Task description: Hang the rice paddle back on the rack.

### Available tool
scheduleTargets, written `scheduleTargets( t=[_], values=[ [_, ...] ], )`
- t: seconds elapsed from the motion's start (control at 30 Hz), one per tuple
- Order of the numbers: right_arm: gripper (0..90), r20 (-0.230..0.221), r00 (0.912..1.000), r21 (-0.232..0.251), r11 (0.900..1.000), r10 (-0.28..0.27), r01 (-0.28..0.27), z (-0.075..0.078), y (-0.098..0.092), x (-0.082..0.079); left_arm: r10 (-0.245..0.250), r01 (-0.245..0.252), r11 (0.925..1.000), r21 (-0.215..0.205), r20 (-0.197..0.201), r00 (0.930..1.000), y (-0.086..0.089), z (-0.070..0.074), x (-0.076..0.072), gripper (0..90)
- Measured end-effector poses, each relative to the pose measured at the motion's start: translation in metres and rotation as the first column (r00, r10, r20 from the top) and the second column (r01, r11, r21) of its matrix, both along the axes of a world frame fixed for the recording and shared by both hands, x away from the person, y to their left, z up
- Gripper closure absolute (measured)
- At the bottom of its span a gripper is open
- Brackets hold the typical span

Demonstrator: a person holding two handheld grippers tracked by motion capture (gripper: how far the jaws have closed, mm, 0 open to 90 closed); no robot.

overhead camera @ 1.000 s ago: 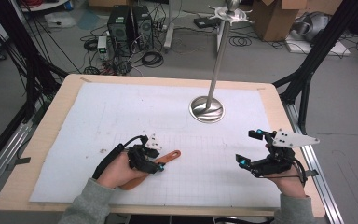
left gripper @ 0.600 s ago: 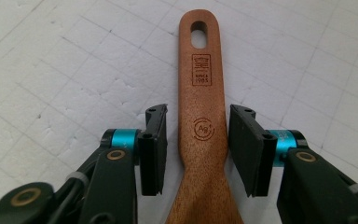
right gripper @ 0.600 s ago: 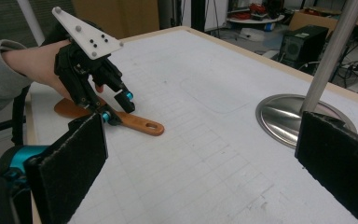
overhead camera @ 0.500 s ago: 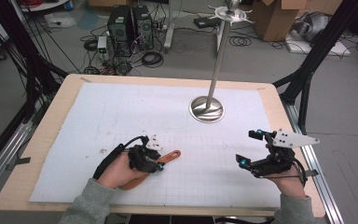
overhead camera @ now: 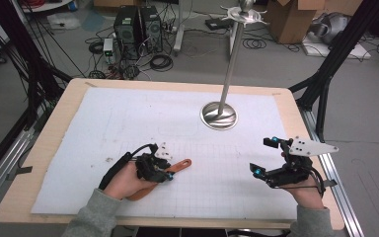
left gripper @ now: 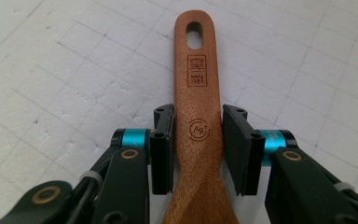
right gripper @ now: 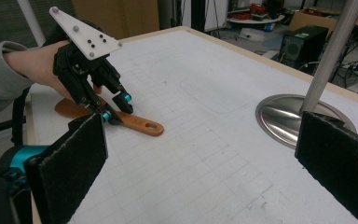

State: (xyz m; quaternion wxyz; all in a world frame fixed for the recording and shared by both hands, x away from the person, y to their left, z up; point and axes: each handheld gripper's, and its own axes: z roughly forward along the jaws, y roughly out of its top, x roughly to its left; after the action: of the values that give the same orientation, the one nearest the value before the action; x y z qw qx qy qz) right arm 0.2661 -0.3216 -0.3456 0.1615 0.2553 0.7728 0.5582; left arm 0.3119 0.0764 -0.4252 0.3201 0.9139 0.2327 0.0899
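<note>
**Left claw closing around the spatula handle**

In the left gripper view we see the left claw (left gripper: 198,149) from close up: its two black pads (left gripper: 162,149) flank the narrow neck of a brown wooden spatula with a flat handle (left gripper: 198,93). The jaws have just been closing on it; the left pad looks to be touching the wood, while a sliver of white shows beside the right one, so we cannot call it a firm grip. This view alone lets us read the handle: warm reddish grain, an oval hanging hole at the far end, a small square stamp below it, and a round mark between the pads.

The high view gives what that close-up lacks, namely place: the spatula (overhead camera: 180,164) lies flat on the white gridded foam sheet (overhead camera: 128,113) near the front left of the tabletop, handle pointing right. The right claw (overhead camera: 262,157) hovers wide open and empty at front right.

The right gripper view adds the steel round-based pole stand (right gripper: 284,116) nearby.
</note>
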Motion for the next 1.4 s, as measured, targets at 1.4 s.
scheduleTargets(
  t=[1.4],
  values=[
    [1.1, -0.011, 0.9999, -0.002, 1.000, 0.002, -0.002, -0.002, 0.001, 0.002, 0.112, -0.071, 0.9682, -0.240, 0.161, 0.9806, 0.044, 0.068, -0.013, 65.1]
  ],
)
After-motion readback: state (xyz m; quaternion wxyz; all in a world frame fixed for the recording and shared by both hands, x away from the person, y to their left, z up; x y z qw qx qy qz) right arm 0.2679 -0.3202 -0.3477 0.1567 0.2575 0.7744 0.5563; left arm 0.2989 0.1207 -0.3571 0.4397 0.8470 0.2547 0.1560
